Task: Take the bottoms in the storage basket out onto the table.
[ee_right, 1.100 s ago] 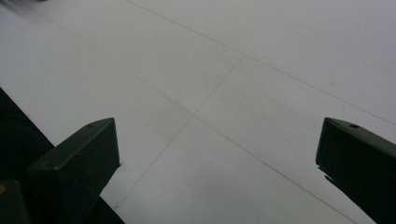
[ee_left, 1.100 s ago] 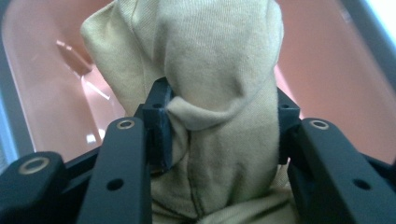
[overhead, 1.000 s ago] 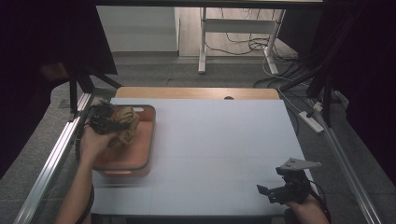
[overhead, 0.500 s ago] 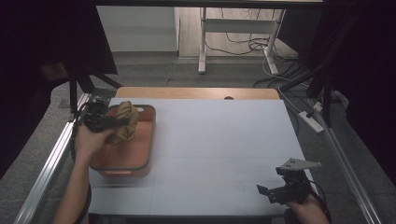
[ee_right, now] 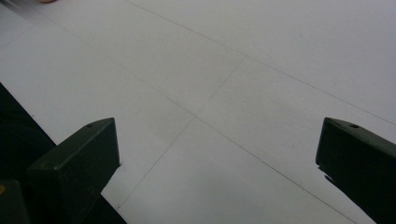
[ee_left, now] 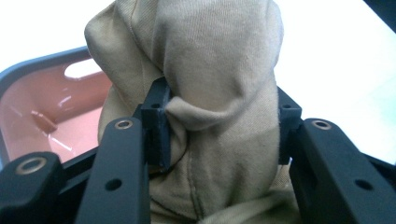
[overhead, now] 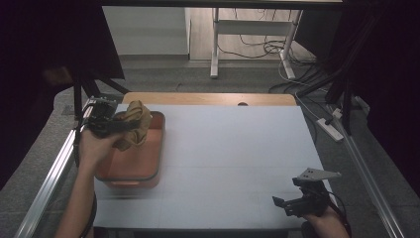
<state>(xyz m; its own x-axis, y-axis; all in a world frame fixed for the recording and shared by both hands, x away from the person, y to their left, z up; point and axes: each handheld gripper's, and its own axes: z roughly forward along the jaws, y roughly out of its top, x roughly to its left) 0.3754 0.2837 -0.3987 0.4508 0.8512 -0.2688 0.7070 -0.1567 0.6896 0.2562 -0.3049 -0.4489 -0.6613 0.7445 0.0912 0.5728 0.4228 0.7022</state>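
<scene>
In the high view, the left gripper (overhead: pixel 115 125) held a beige cloth (overhead: pixel 134 125) above the far end of the orange tray (overhead: pixel 130 166), probably to lift it out; the right gripper (overhead: pixel 297 201) rested near the table's front edge. In the left gripper view, both jaws pinched the cloth. In the right gripper view, the jaws stood wide apart over the white table (ee_right: pixel 224 70)

High view: I see a dim room, dark at both upper corners; the white tabletop (overhead: pixel 237 158) is the brightest area.
Left gripper view: the tabletop blows out to white; glare streaks the orange tray (ee_left: pixel 42 116); cloth (ee_left: pixel 219 93) sharp, the near tongs soft.
Right gripper view: grey, even light; the tongs are dark and blurred.
</scene>
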